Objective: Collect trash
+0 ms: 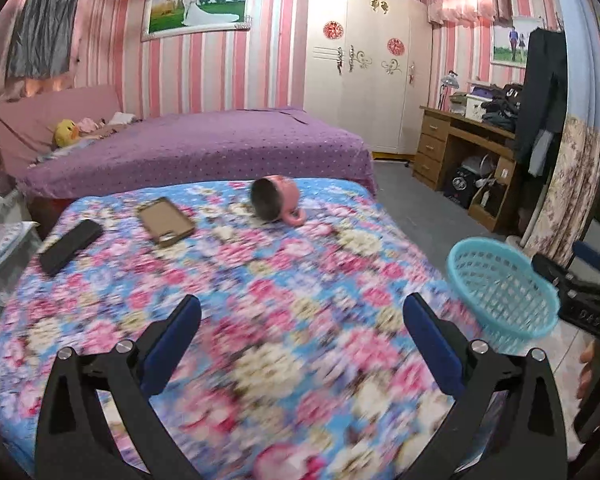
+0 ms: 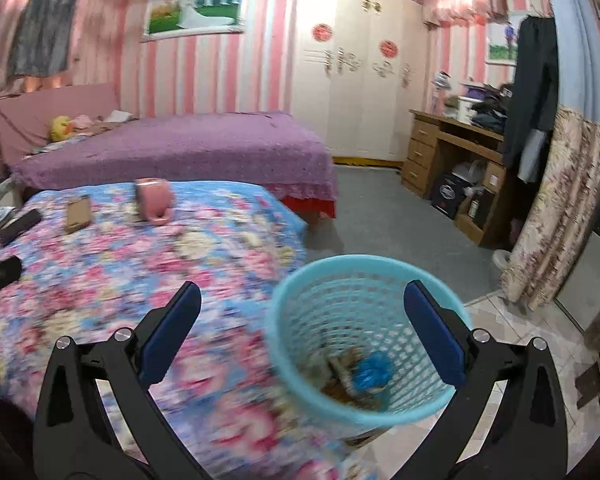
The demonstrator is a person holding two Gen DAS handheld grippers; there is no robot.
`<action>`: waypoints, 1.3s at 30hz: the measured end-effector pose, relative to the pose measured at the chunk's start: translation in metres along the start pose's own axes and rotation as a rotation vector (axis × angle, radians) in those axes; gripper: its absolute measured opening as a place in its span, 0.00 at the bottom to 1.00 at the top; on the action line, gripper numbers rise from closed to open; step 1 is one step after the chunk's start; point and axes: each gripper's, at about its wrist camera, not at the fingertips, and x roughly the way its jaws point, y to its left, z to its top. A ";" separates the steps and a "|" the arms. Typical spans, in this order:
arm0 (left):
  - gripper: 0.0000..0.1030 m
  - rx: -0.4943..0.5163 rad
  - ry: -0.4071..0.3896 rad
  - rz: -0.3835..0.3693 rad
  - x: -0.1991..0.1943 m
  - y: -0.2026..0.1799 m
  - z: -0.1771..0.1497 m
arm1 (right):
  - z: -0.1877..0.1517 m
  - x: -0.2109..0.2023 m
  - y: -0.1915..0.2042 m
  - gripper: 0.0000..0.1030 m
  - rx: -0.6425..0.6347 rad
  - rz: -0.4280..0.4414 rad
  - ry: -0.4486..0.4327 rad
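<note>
A light blue mesh trash basket (image 2: 364,340) stands beside the floral-covered table (image 2: 120,272). It holds blue crumpled trash (image 2: 374,372) and brownish scraps. My right gripper (image 2: 302,320) is open and empty, above the basket's rim. My left gripper (image 1: 302,320) is open and empty over the floral cover (image 1: 260,300); the basket (image 1: 504,292) is to its right. A pink mug (image 1: 278,200) lies on its side at the far end. A brown cardboard tray (image 1: 166,222) and a black remote (image 1: 70,246) lie at the far left.
A purple bed (image 1: 204,148) stands behind the table. A white wardrobe (image 1: 360,60) and a wooden desk (image 1: 460,148) are at the back right. A rolled floral mat (image 2: 556,208) leans at the right. The right gripper's body (image 1: 580,296) shows beyond the basket.
</note>
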 end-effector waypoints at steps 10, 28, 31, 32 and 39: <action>0.96 -0.007 -0.005 0.036 -0.031 0.033 -0.053 | -0.031 -0.028 0.064 0.96 0.051 0.078 0.007; 0.96 -0.014 -0.124 0.057 -0.050 0.047 -0.059 | -0.043 -0.047 0.103 0.96 0.009 0.101 -0.052; 0.96 -0.028 -0.142 0.061 -0.054 0.051 -0.059 | -0.042 -0.049 0.105 0.96 0.006 0.106 -0.063; 0.96 -0.032 -0.145 0.062 -0.055 0.052 -0.058 | -0.042 -0.049 0.106 0.96 0.004 0.106 -0.068; 0.96 -0.030 -0.155 0.066 -0.054 0.053 -0.058 | -0.040 -0.052 0.110 0.96 -0.007 0.105 -0.086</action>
